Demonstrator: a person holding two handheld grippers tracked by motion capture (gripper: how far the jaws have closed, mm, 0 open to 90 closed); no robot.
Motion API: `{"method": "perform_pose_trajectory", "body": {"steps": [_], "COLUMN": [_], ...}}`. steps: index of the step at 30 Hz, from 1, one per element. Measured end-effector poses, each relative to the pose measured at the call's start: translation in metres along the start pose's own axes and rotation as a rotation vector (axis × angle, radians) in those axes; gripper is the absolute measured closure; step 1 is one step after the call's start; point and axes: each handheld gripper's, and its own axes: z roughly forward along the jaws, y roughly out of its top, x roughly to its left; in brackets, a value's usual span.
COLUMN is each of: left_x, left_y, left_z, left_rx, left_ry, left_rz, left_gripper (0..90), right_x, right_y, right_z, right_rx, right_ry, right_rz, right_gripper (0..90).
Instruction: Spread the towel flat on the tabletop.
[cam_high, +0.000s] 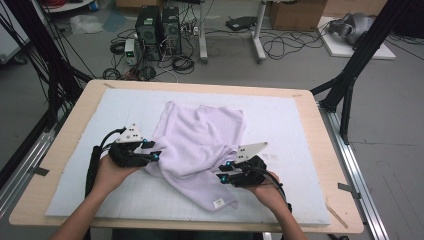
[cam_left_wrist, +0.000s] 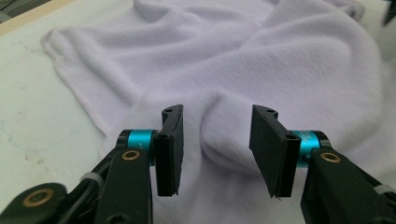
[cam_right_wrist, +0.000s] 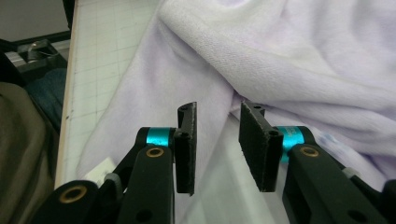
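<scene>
Grippers, left (cam_high: 156, 156) at nine o'clock and right (cam_high: 220, 178) at five, gape around folds of crumpled lilac terry towel (cam_high: 197, 145); shallow bites risk slipping off.

A pale lilac terry-cloth towel (cam_high: 197, 145) lies crumpled in soft folds at the middle of the surface, one corner with a small white label pointing toward the near edge.

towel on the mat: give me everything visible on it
The towel is pale lilac, fluffy terry-like cloth, crumpled with soft folds, lying unfolded in a heap on the white gridded mat. A small white tag sits at its near corner. The left tongs stand open around a raised fold at its left edge; the right tongs stand open at a fold on its right side. Neither has pinched it.
</scene>
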Motion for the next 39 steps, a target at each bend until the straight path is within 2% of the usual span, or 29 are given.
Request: {"method": "perform_pose_trajectory", "body": {"steps": [3,6,8,9,10,11,14,17,22,27,33,35,37,39], "left_x": [-0.005,-0.006,-0.008,-0.008,-0.009,-0.010,-0.012,-0.013,-0.016,-0.021,-0.030,-0.035,-0.040,-0.043], "left_y": [-0.018,-0.033,-0.038,-0.039,-0.037,-0.035,-0.030,-0.026,-0.015,-0.001,0.004,0.002,0.002,0.002], "left_z": [-0.001,0.011,0.023,0.025,0.025,0.025,0.021,0.011,-0.015,-0.040,-0.055,-0.061,-0.067,-0.072], "left_rx": [0.012,0.078,0.128,0.108,0.109,0.120,0.113,0.085,0.030,-0.032,-0.046,-0.060,-0.071,-0.079], "left_ry": [-0.020,-0.032,-0.046,-0.065,-0.057,-0.056,-0.057,-0.059,-0.056,-0.057,-0.059,-0.075,-0.077,-0.085], "left_rz": [0.012,0.005,0.015,0.015,0.024,0.039,0.052,0.053,0.055,0.068,0.095,0.089,0.100,0.108], "left_gripper": [51.5,52.1,62.8,69.0,78.4,83.7,87.0,87.4,87.5,87.6,87.6,87.6,87.6,87.6], "right_x": [0.002,0.005,0.005,0.005,0.005,0.005,0.007,0.010,0.020,0.037,0.060,0.066,0.070,0.073], "right_y": [0.002,0.002,0.001,-0.001,-0.002,-0.002,-0.001,-0.001,-0.005,-0.015,-0.018,-0.018,-0.017,-0.015], "right_z": [0.015,0.029,0.039,0.044,0.045,0.044,0.037,0.024,-0.002,-0.024,-0.047,-0.055,-0.065,-0.073], "right_rx": [0.022,0.058,0.099,0.121,0.116,0.115,0.109,0.076,0.035,0.008,-0.020,-0.041,-0.080,-0.119], "right_ry": [0.011,0.007,0.001,0.005,0.020,0.028,0.030,0.023,0.010,0.013,0.021,0.033,0.045,0.038], "right_rz": [-0.004,-0.016,-0.016,-0.018,-0.009,-0.006,-0.013,-0.018,-0.026,-0.008,-0.029,-0.035,-0.036,-0.041], "right_gripper": [61.3,61.3,67.8,72.6,79.1,82.3,83.9,84.0,84.1,84.2,84.3,84.4,84.4,84.4]}}
